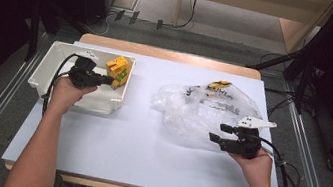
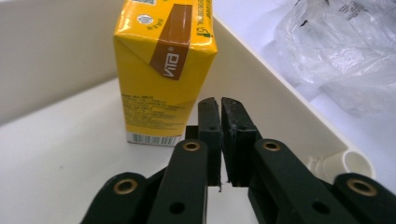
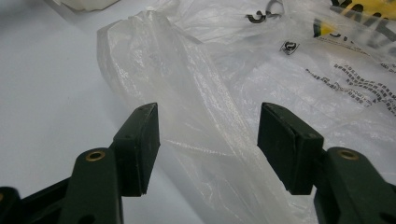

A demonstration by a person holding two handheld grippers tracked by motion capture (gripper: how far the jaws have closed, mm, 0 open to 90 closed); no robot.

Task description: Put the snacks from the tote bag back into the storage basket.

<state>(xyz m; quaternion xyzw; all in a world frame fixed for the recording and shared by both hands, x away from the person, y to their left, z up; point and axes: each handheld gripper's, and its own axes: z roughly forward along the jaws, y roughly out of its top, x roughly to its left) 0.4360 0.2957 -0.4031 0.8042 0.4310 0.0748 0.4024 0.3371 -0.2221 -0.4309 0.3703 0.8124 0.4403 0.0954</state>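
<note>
Already the carton [image 2: 163, 70] stands upright in the bin [image 1: 42, 66], against its right wall, so that item looks delivered. Left gripper [image 2: 220, 105] sits just in front of it, jaws together on nothing. Right gripper [image 3: 208, 140], nearer the person, has jaws apart astride a fold of the bag [image 3: 224, 93], not pinching. Beyond, the bag [image 1: 202, 109] lies crumpled on the table [image 1: 136, 144]; emptying it probably remains
</note>
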